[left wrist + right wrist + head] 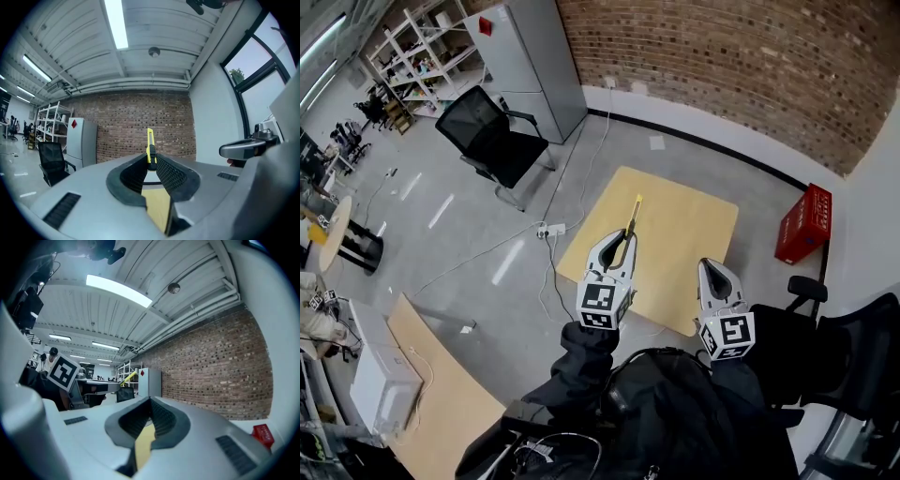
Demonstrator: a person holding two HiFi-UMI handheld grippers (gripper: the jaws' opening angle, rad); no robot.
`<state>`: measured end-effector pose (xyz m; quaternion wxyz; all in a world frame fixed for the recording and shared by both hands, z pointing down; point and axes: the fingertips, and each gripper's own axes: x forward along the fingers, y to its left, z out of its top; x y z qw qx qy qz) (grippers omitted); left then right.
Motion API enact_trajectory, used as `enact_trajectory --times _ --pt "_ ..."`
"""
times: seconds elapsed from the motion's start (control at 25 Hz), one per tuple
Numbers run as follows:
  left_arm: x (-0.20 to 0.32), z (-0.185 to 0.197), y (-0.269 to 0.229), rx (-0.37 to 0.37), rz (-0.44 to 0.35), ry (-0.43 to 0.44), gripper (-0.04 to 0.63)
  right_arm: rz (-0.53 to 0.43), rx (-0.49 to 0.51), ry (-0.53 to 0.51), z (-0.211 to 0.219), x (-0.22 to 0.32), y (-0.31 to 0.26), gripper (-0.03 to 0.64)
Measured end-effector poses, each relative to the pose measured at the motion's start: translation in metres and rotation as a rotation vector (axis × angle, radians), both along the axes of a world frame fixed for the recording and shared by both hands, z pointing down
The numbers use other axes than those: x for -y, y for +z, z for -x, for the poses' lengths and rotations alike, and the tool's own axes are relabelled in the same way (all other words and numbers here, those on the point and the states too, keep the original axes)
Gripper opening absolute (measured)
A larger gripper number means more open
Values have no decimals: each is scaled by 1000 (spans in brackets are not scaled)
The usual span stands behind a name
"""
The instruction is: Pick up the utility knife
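Two grippers hang above the table [698, 211]. The left gripper [628, 240] clamps the knife [634, 214] near its rear, body pointing forward and clear of the tabletop, so the pick looks done. The right gripper [706, 264] is closed on nothing and appears idle.

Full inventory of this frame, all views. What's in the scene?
utility knife: 1, yellow and black, sticks out past the left gripper's tips
table: 1, light wood, on the floor below the grippers
office chair: 1, black, left of the table
cabinet: 1, grey, against the brick wall
crate: 1, red, right of the table
power strip: 1, white, floor by the table's left corner
shelving: 1 unit, white, far left
left gripper: 1, grey, clamped on the knife
right gripper: 1, grey, closed, nothing in it
sleeves: 2, dark, bottom
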<state>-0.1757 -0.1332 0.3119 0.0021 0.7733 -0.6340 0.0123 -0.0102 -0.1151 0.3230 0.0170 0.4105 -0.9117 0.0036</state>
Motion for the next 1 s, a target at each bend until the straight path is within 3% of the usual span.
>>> enact_trajectory --times 0.36,1.0 --pt "-9 -3 -14 5 -44 -11 66 -28 8 -10 -3 -2 -11 3" --pt "-16 -9 -7 2 -27 -6 66 -21 26 2 -11 -7 -12 3"
